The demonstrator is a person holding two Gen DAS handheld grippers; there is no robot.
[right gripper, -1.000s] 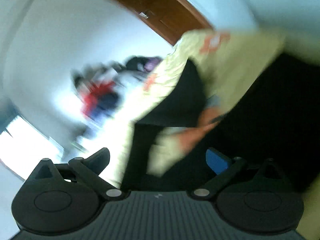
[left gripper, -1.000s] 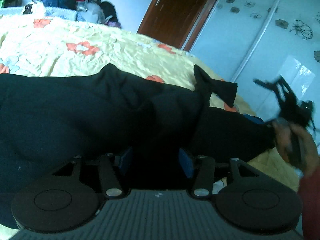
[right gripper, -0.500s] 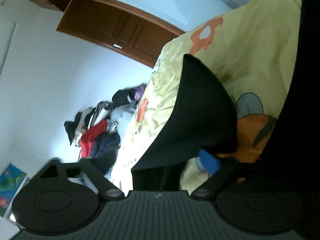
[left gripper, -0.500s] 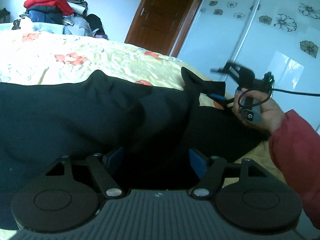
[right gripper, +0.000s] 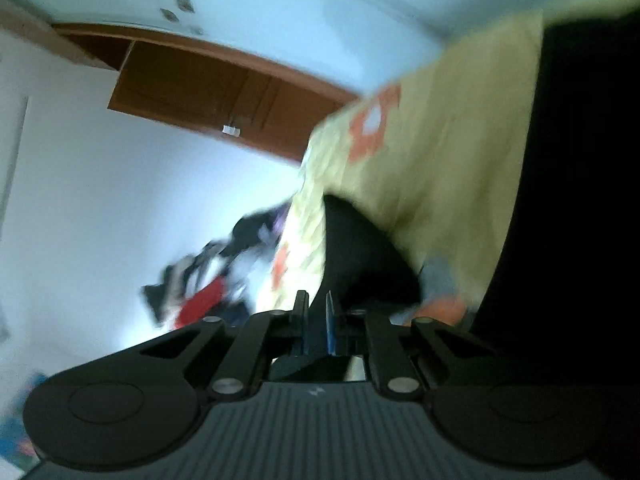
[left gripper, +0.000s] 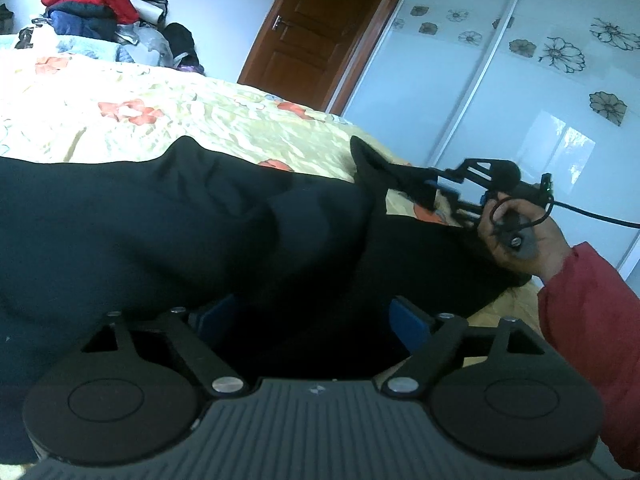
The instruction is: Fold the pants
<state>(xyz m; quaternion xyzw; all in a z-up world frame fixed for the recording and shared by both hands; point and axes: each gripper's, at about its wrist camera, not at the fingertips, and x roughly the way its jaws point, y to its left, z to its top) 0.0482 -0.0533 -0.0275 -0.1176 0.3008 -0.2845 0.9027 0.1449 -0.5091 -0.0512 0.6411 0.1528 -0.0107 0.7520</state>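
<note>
Bed [left gripper: 168,120], flowered yellow cover: landmark. Black pants [left gripper: 168,224] lay spread across it. Clothes pile [left gripper: 100,4] stood beyond its far edge. Left gripper [left gripper: 312,320]: jaws wide, just opening, loose cloth between. Right gripper [right gripper: 318,320]: jaws just closed, pinching a raised pants corner.

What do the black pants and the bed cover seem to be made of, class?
Black pants: a soft, matte fabric, possibly knit or fleece; it drapes in rounded folds without shine. Bed cover: probably thin printed cotton, pale yellow with orange flowers, finely wrinkled.
</note>
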